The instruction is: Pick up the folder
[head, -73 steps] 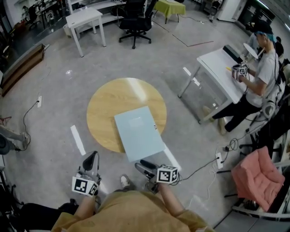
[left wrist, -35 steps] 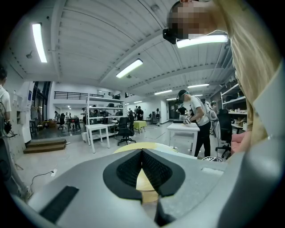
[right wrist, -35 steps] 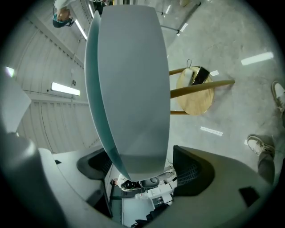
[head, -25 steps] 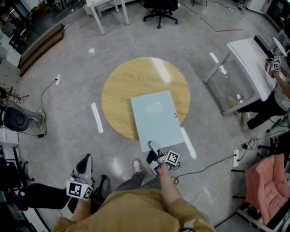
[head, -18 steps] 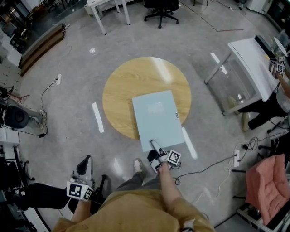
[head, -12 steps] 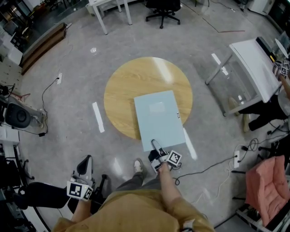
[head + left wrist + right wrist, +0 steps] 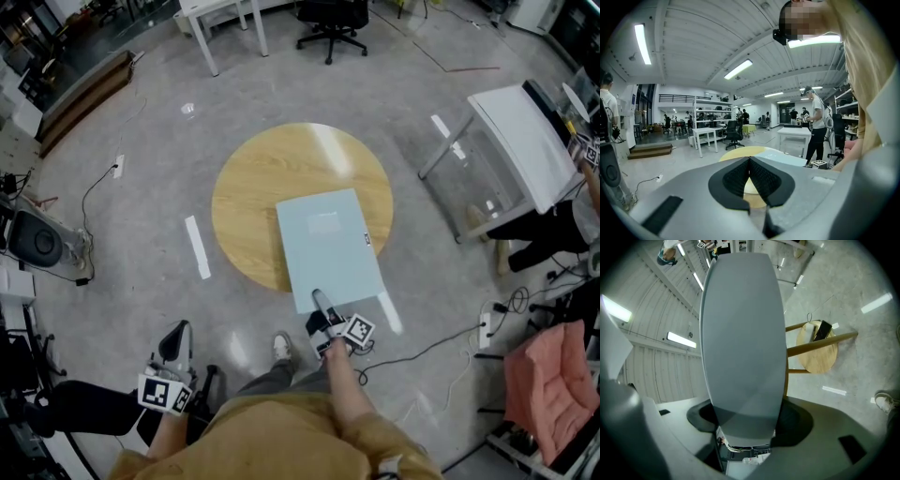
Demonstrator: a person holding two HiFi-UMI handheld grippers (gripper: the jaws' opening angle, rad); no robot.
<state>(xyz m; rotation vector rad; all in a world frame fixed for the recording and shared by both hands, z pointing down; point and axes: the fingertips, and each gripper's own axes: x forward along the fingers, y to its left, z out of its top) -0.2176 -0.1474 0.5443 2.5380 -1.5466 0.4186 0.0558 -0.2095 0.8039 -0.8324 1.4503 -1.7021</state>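
A round table (image 7: 253, 187) stood on the grey lab floor, with the folder (image 7: 328, 244) overhanging its near edge. The right gripper (image 7: 319, 302) had just been closing and pinched that overhang. The left gripper (image 7: 178, 337) hung near left, jaws together and empty. The grasp seemed set, and a level lift looked due next.

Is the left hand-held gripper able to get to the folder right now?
Probably not yet: the left hand-held gripper hangs low beside the person, well short of the folder. Nothing blocks it.
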